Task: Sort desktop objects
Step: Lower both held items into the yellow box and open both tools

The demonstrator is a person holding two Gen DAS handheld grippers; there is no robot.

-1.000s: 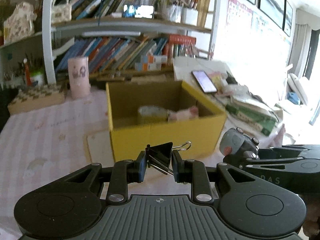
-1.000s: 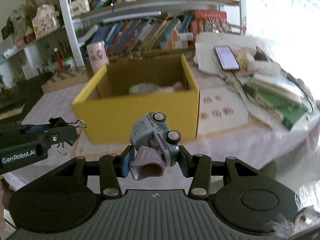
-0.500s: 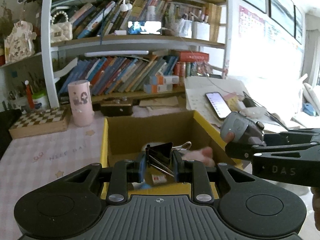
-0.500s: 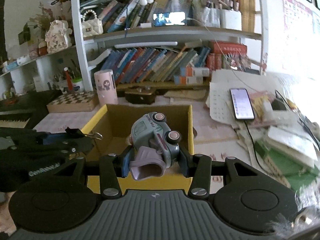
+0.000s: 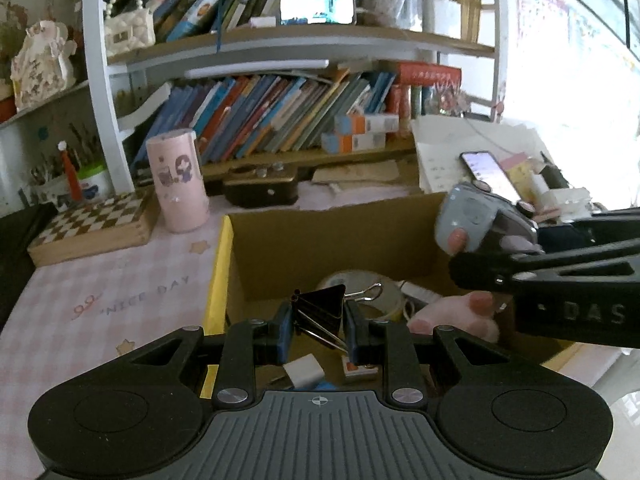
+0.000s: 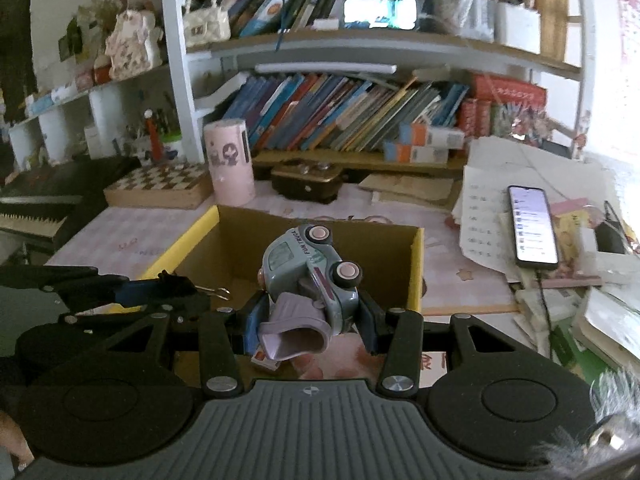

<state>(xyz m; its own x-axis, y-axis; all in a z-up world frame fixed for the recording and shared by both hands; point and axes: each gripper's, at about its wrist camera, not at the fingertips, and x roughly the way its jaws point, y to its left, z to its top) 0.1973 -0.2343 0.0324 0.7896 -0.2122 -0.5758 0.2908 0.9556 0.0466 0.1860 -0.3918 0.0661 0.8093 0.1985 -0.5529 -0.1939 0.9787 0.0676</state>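
My left gripper (image 5: 318,320) is shut on a black binder clip (image 5: 322,312) and hangs over the open yellow cardboard box (image 5: 216,280). My right gripper (image 6: 308,312) is shut on a grey-blue toy truck (image 6: 310,272), held above the same box (image 6: 416,276). In the left wrist view the right gripper (image 5: 476,256) with the truck (image 5: 472,220) comes in from the right over the box's far corner. In the right wrist view the left gripper (image 6: 196,290) enters from the left. Inside the box lie a tape roll (image 5: 360,284), a pink soft toy (image 5: 460,316) and small white items.
A pink cylinder (image 5: 178,184) and a checkered wooden box (image 5: 96,224) stand behind the box on the pink cloth. A lit phone (image 6: 532,226) lies on papers and books at the right. Bookshelves (image 6: 340,112) fill the back, and a dark case (image 6: 308,180) sits before them.
Both grippers have moved forward from in front of the box to above its opening, still gripping the clip and the truck. The box's contents have come into view below.
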